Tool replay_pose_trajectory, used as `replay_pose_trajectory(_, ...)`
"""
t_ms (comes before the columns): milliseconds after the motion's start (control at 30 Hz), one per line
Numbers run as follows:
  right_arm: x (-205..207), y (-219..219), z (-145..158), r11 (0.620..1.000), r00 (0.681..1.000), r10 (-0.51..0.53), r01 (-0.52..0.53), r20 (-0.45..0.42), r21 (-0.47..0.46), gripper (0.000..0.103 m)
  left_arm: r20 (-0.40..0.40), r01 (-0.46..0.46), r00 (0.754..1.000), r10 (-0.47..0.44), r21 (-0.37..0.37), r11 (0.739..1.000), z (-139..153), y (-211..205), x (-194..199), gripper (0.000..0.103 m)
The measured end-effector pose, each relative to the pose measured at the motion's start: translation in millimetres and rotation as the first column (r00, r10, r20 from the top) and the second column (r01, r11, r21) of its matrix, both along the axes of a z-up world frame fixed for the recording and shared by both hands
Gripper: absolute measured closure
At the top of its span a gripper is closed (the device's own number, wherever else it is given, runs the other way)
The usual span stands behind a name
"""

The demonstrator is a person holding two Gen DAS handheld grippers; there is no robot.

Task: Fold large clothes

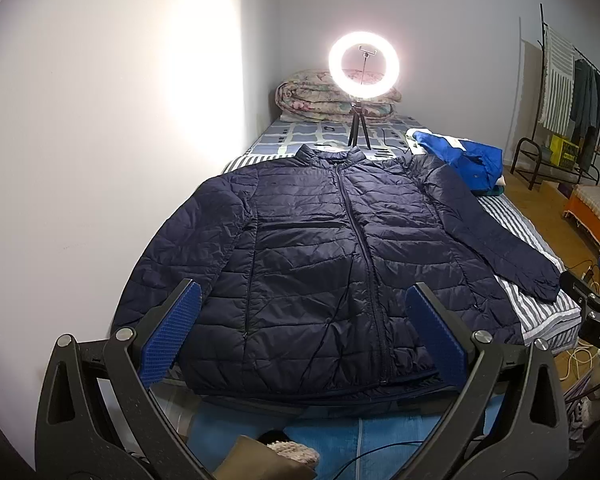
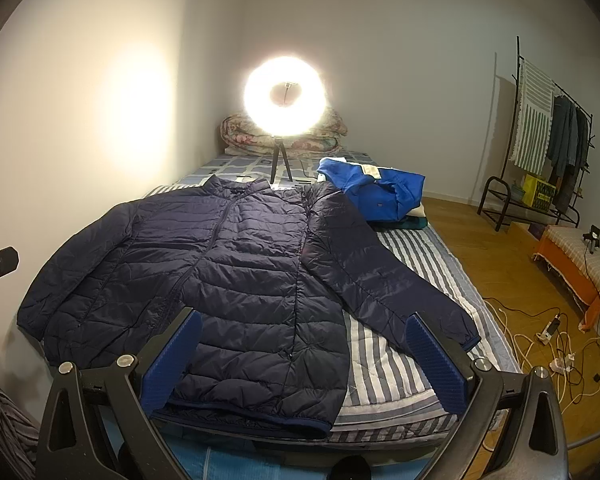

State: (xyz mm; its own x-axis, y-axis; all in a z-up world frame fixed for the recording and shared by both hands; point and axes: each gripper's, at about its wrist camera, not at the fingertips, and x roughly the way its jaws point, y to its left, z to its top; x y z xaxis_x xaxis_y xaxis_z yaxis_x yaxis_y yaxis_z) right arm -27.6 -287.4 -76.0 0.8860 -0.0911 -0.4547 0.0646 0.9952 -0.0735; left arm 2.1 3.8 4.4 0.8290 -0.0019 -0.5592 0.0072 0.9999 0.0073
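I find the bed (image 2: 432, 276) running from the bottom of both frames up toward the back wall, its striped cover bare along the right side. On it the navy puffer jacket (image 1: 320, 248) lies flat, front up and zipped, collar toward the top of the frame, hem at the bottom edge nearest my grippers. Its long axis runs straight away from both claws. Both sleeves are spread: one toward the left wall, the other slanting down to the right of the frame, its cuff resting on the stripes.

The left gripper (image 1: 302, 332) hangs over the hem at mid-body, jaws wide apart, nothing between them. The right gripper (image 2: 306, 360) sits over the hem's right corner and the bare stripes beside it, jaws equally wide, holding nothing. In its view the right sleeve cuff (image 2: 470, 334) lies just beyond the right-hand finger, so I judge the right arm nearer that sleeve and the left arm better placed for the far sleeve by the wall.

Beyond the collar, a lit ring light (image 1: 363, 66) stands on a small tripod (image 1: 358, 130) on the bed, close behind the jacket; a fold toward the collar should stay short of it. A blue garment (image 2: 374, 190) is heaped at upper right, touching or nearly touching the jacket's shoulder; glare leaves that unclear. A rolled quilt (image 1: 300, 100) sits at the head. Cables (image 2: 540, 344) trail on the floor, clear of the work.
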Motion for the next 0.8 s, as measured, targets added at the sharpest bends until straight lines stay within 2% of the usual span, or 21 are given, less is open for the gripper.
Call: replay_pose_trajectory(800, -1.3, -0.5, 0.4, 1.000, 1.000, -0.005, 0.005, -0.003, 0.005, 0.000, 0.003, 0.000, 1.000, 0.000, -0.003, 1.000, 0.1, 1.7, -0.1, 0.000)
